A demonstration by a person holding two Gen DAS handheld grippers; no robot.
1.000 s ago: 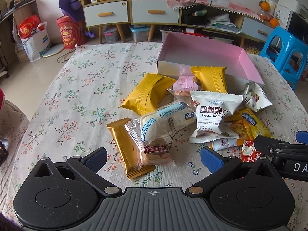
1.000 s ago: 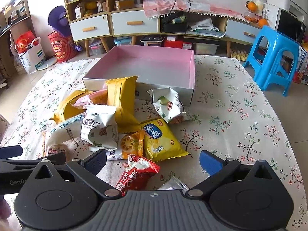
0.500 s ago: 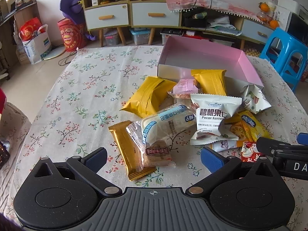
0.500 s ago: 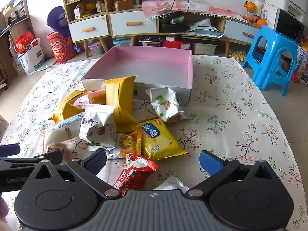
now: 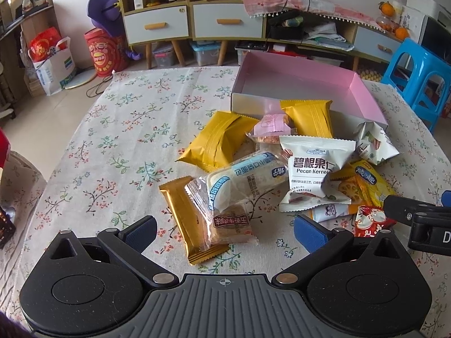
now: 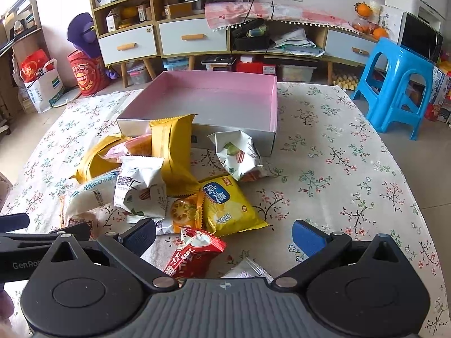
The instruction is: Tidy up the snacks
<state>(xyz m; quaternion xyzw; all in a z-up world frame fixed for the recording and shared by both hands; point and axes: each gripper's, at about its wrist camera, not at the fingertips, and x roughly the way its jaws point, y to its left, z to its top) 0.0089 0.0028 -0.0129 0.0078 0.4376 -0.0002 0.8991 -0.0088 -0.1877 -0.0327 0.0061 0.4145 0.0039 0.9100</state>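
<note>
Floral-cloth desk [image 5: 118,140], living-room clutter behind. Snack pile [image 5: 270,169] sits just in front of the empty pink box [image 6: 214,101], so I judge loading is short. I hold left gripper [image 5: 224,229] and right gripper [image 6: 224,235] low with fingers spread, nothing pinched; red packet [image 6: 194,253] lies nearest the right.

Left gripper [image 5: 224,232] and right gripper [image 6: 224,235] hover side by side, fingers spread wide, holding nothing
</note>
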